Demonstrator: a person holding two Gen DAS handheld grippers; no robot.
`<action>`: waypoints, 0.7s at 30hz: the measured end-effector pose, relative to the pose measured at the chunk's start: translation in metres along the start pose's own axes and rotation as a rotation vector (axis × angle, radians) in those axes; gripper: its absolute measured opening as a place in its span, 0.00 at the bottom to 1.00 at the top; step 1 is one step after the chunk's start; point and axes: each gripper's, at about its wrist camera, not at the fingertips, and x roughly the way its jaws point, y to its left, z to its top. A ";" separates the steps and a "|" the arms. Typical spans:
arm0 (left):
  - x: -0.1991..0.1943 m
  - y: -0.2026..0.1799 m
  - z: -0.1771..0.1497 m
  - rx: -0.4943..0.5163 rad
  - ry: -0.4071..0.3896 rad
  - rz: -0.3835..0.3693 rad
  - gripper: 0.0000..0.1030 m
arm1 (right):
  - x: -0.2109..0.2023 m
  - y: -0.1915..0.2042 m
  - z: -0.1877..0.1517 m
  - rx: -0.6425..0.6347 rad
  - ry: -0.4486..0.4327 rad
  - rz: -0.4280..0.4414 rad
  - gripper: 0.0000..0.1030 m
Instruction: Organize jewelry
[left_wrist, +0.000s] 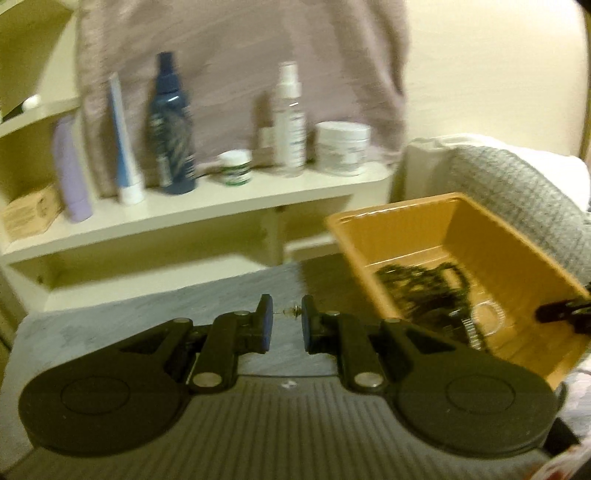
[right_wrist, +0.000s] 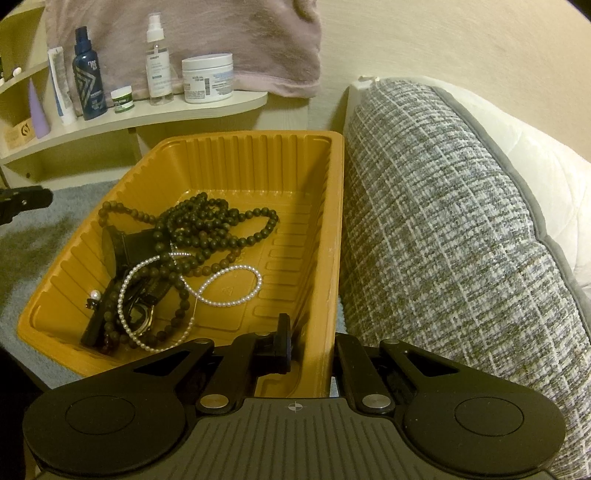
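My left gripper is shut on a small stud earring, a thin pin with a clear bead, held crosswise between the blue pads above the grey mat. The mustard plastic tray sits to its right. In the right wrist view the tray holds a dark bead necklace, a pearl strand, a black watch and a pearl earring. My right gripper is shut on the tray's near right wall, one finger inside and one outside.
A cream shelf behind the tray carries several bottles and jars, with a pink towel hanging above. A grey woven pillow presses against the tray's right side. The left gripper's tip shows at the left edge.
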 end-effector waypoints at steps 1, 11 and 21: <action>0.000 -0.006 0.003 0.008 -0.005 -0.016 0.14 | 0.000 0.000 0.000 0.000 0.000 0.000 0.05; -0.002 -0.064 0.019 0.091 -0.018 -0.169 0.14 | 0.000 -0.001 -0.001 0.011 -0.004 0.009 0.05; 0.008 -0.112 0.016 0.183 0.020 -0.260 0.14 | 0.004 -0.020 0.000 0.040 -0.014 0.073 0.05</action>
